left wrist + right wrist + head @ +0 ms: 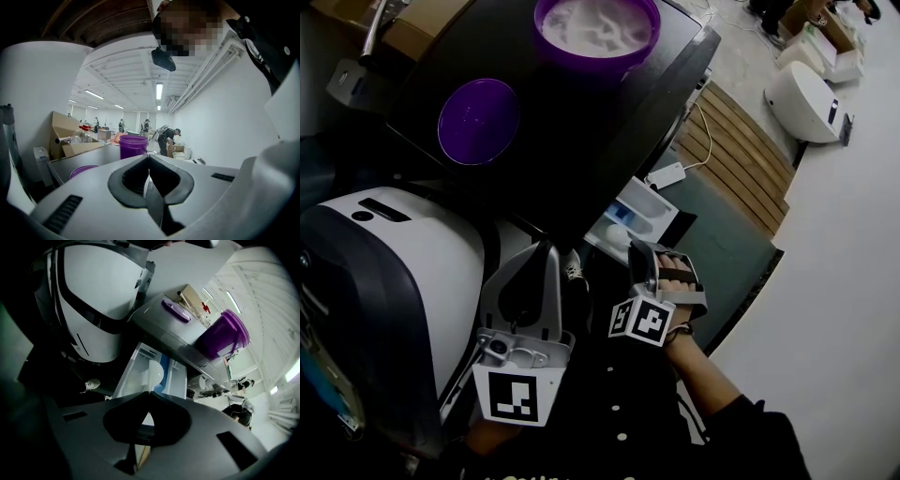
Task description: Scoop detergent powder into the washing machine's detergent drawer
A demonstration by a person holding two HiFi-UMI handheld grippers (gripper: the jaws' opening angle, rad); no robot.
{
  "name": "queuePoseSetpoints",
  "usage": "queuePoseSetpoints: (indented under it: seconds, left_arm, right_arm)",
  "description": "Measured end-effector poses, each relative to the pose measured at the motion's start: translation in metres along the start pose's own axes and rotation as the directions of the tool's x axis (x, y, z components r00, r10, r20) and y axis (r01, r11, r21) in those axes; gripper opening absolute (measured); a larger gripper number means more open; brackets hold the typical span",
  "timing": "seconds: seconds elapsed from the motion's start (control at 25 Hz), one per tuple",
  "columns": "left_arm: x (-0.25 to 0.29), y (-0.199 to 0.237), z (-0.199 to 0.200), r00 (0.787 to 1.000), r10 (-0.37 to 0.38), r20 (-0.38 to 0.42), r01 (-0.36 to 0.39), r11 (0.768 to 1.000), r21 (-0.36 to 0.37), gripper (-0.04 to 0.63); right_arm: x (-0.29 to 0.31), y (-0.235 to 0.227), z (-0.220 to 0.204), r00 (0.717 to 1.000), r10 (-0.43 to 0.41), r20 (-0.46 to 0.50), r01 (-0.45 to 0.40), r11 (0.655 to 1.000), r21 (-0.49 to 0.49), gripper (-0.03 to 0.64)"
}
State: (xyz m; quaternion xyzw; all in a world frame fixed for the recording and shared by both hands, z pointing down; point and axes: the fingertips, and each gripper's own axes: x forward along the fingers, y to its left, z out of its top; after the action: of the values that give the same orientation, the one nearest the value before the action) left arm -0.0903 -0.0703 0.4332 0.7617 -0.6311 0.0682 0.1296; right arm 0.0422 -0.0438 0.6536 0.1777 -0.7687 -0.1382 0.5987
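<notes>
Right tongs (150, 392), pressed together like the left tongs (149, 157), sit nearer: detergent drawer (131, 376) just ahead, powder tub (222, 336) well beyond.

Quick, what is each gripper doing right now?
Left hand-held gripper: closed, nothing in it.
Right hand-held gripper: closed on what looks like a white scoop.

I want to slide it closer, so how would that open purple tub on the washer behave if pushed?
The purple tub looks fairly full of powder, so probably heavy and steady. Its lid lies beside it, so a jerky push could spill some.
</notes>
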Motion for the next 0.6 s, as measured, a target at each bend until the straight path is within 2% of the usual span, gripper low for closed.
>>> queuePoseSetpoints:
  seconds: [0.2,0.36,0.48,0.6]
  left_arm:
    - [-0.0041,0.0008,-0.0034,1.000,0.006,-0.004,-0.006,1.000,-0.002,0.015]
    - [-0.0053,-0.0003,-0.0029,1.000,0.008,-0.005,-0.008,1.000,0.001,0.015]
    - [-0.0063,-0.0005,-0.0025,1.000,0.010,-0.006,-0.010,1.000,-0.003,0.015]
    - [-0.0075,0.0000,-0.0004,1.000,0.015,-0.001,-0.015,1.000,-0.004,0.015]
  right_arm:
    - [-0.0014,-0.0024,0.0029,0.992,-0.123,0.041,0.127,0.986,-0.109,0.034]
    - [-0.0035,-0.0044,0.0045,0.981,-0.177,0.080,0.187,0.973,-0.139,0.034]
    - [-0.0034,-0.0045,0.0033,0.978,-0.189,0.087,0.201,0.967,-0.156,0.034]
    - [-0.0029,-0.0020,0.0060,0.981,-0.161,0.111,0.174,0.977,-0.123,0.034]
